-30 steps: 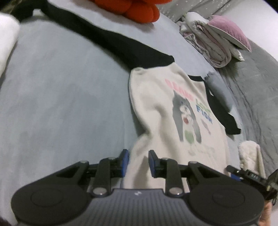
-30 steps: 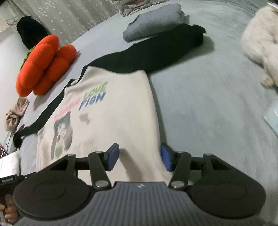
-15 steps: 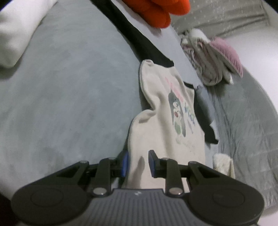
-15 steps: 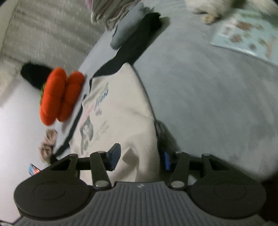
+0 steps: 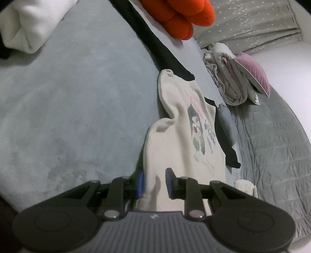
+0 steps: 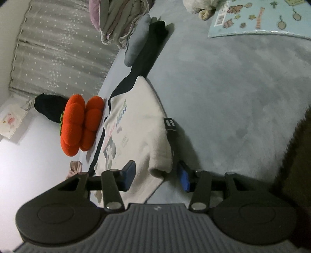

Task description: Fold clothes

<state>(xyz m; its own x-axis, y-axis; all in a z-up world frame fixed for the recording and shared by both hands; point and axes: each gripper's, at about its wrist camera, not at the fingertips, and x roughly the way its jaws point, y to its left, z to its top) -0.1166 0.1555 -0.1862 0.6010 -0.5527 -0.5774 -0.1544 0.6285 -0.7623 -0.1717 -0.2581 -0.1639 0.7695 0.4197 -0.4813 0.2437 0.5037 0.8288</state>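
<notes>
A cream sweatshirt [image 5: 175,148] with black sleeves [image 5: 155,44] and a cartoon print lies on the grey bed cover [image 5: 77,97]. Its lower part is humped into a fold. My left gripper [image 5: 154,183] stands narrowly open astride the shirt's left hem corner, one pad at the cloth's edge and one over it. In the right wrist view the same sweatshirt [image 6: 136,116] has a rolled-up corner between the jaws of my right gripper [image 6: 156,175]. That gripper is part open, with a dark gap between the right pad and the cloth. A black tag [image 6: 170,124] sticks out at the side seam.
An orange plush cushion [image 5: 178,17] lies beyond the shirt. Bundled bedding with a pink pillow [image 5: 237,77] and a folded grey garment [image 5: 225,124] lie near the far sleeve. A white folded cloth [image 5: 29,23] sits far left. A light-blue picture sheet [image 6: 262,17] lies far right.
Both grippers have pushed forward along the shirt and rolled. The shirt's lower part, flat a second ago, is now humped up toward the print. The right jaws have narrowed slightly.
</notes>
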